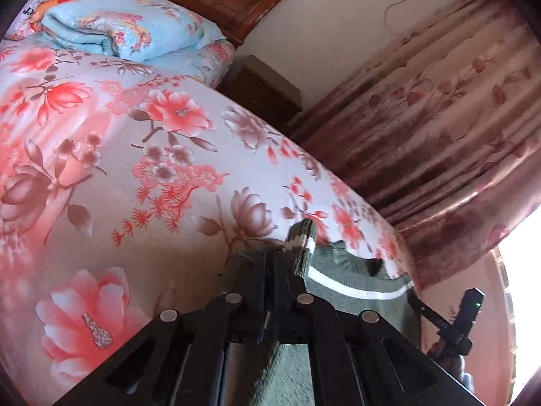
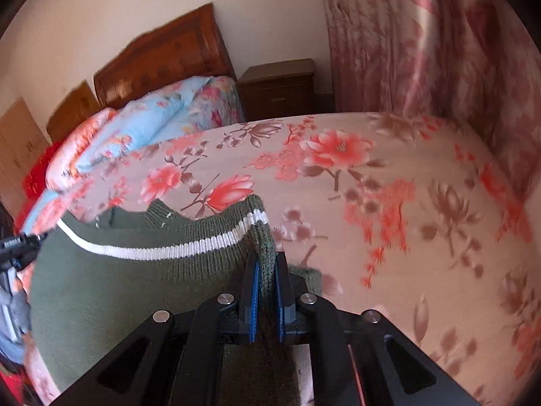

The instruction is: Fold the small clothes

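The olive-green knit sweater [image 2: 142,280], ribbed at its edge with one white stripe, hangs stretched above the floral bedspread [image 2: 389,203]. The right gripper [image 2: 266,270] and left gripper [image 1: 270,267] each pinch its thick ribbed edge between their fingers.

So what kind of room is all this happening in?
A home bedroom, most likely: a bed with a floral bedspread and a carved wooden headboard, a nightstand beside it, and floral curtains.
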